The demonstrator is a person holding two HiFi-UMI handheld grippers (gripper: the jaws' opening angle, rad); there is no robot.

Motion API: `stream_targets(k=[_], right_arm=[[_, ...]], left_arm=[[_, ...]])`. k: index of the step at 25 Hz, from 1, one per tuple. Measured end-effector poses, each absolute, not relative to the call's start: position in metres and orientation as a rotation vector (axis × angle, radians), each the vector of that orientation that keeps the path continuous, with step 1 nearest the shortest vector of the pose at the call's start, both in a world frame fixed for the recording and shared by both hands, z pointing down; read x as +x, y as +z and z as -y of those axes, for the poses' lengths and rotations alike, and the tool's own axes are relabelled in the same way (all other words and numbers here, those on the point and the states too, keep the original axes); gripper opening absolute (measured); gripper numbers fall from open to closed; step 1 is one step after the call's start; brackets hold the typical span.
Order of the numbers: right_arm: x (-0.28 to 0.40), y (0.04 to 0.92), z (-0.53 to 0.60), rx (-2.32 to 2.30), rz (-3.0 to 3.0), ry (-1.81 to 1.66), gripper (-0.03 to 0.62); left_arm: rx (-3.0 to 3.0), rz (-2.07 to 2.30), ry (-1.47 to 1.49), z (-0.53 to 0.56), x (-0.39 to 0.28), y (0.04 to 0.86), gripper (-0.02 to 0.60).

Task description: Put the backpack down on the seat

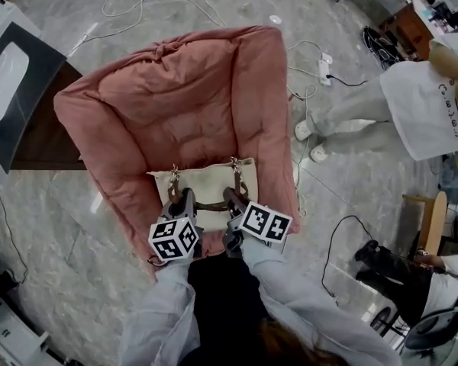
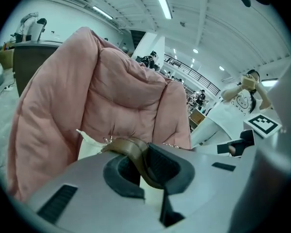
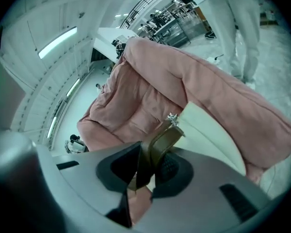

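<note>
A cream backpack (image 1: pixel 206 181) with brown straps (image 1: pixel 211 204) rests at the front of a pink padded chair's seat (image 1: pixel 175 97). My left gripper (image 1: pixel 182 198) is shut on the left strap (image 2: pixel 131 148), which runs between its pads (image 2: pixel 143 171); the cream bag (image 2: pixel 89 144) shows just beyond. My right gripper (image 1: pixel 233 198) is closed on the right strap (image 3: pixel 160 142), folded double between its pads (image 3: pixel 148 171), with the bag's top edge (image 3: pixel 208 135) lying against the chair's arm. Both grippers hover at the seat's front edge, side by side.
A person in white (image 1: pixel 412 105) stands to the right of the chair. Cables and a power strip (image 1: pixel 324 69) lie on the marble floor behind it. A dark table (image 1: pixel 38 136) stands at the left, and a seated person with a wheeled chair (image 1: pixel 412 280) is at lower right.
</note>
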State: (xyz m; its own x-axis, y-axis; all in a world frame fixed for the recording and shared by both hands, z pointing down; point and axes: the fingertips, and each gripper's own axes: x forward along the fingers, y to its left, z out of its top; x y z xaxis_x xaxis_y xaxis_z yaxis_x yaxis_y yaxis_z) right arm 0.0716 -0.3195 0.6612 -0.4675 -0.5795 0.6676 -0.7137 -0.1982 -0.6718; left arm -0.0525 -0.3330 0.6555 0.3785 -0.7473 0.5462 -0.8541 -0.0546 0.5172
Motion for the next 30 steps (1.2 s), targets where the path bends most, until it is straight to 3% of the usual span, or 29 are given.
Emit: stream_targets(k=[2, 4, 6, 7, 10, 26, 30], right_arm=[[0.075, 0.663, 0.306, 1.554, 1.894, 1.755, 0.107], [0.077, 0.665, 0.295, 1.541, 1.887, 1.746, 0.212], [0.078, 0.663, 0.288, 1.531, 1.897, 1.713, 0.365], [0.079, 0.661, 0.286, 1.531, 1.913, 1.68, 0.393], [0.084, 0.648, 0.282, 1.527, 1.972, 1.569, 0.467], [0.099, 0.553, 0.236, 1.426, 2.335, 1.196, 0.5], [0.11, 0.526, 0.226, 1.461, 2.407, 1.086, 0.442]], left_arm=[[1.799, 1.399, 0.186, 0.32, -0.051, 0.66, 0.017], [1.778, 1.418, 0.215, 0.308, -0.052, 0.664, 0.053], [1.775, 1.438, 0.245, 0.3, -0.055, 0.665, 0.279], [1.78, 1.442, 0.257, 0.298, -0.056, 0.665, 0.322], [1.798, 1.456, 0.278, 0.289, -0.058, 0.658, 0.348], [1.934, 1.556, 0.159, 0.23, -0.05, 0.569, 0.35], [2.008, 1.531, 0.129, 0.221, -0.038, 0.544, 0.349]])
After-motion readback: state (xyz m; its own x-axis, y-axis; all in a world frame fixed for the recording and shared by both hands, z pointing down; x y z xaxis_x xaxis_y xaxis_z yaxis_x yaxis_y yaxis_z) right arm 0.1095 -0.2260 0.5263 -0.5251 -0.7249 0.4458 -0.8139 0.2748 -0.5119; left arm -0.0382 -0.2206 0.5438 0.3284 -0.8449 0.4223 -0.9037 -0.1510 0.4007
